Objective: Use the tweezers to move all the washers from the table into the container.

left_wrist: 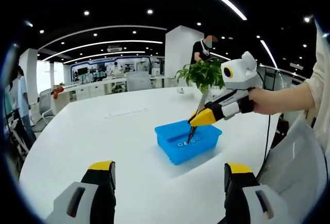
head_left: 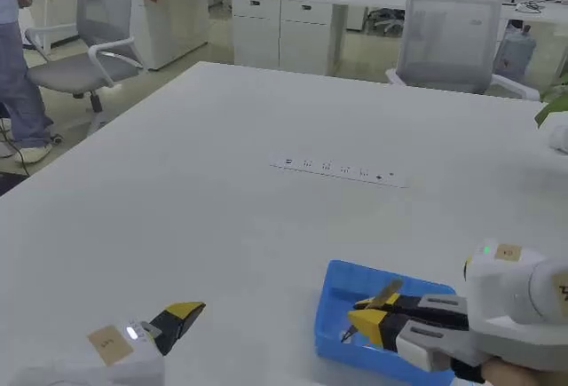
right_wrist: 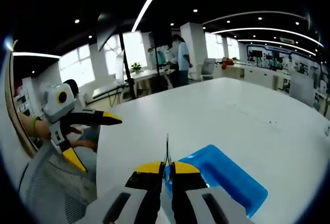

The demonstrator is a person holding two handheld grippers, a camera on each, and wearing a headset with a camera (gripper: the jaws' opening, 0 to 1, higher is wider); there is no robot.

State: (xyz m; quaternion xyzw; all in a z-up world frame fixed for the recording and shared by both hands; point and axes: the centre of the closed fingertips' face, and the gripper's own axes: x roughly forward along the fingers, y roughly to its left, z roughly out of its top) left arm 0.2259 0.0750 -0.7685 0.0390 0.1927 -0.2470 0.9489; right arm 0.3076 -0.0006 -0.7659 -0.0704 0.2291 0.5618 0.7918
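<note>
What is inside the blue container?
Small washers lie in the container; the tweezers, held by the right gripper, dip in. In the head view the gripper covers part of its floor.

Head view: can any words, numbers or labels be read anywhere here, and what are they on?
None is legible.
On the left gripper, a small tan label: blurred, unreadable.
On the right gripper, a small tan label: blurred, unreadable.
On the white table, a row of small dark marks: too small to read.
</note>
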